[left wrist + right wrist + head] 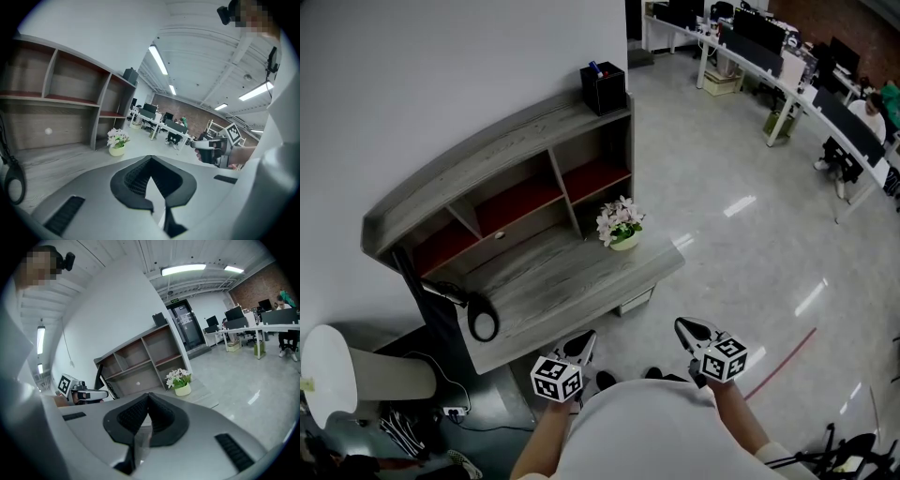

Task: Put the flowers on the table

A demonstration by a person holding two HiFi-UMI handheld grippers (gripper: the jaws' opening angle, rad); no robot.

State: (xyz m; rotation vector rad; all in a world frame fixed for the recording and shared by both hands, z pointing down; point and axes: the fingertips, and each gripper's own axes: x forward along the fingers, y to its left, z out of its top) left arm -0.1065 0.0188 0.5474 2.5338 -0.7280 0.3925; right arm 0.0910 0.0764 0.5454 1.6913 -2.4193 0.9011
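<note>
A small pot of pale pink and white flowers [620,225] stands upright on the grey wooden desk [546,286], near its right end in front of the shelf unit. The pot also shows in the left gripper view, flowers [117,139], and in the right gripper view, flowers [179,379]. Both grippers hang in front of the desk, well short of the pot. My left gripper [584,343] is shut and holds nothing, its jaws [151,159] meeting at the tips. My right gripper [685,327] is likewise shut and bare [149,394].
A black pen holder [602,87] sits on top of the shelf unit. A black ring-shaped object with a cable [483,324] lies at the desk's left front. A white round stand [328,371] is at lower left. Office desks with a seated person [868,111] line the far right.
</note>
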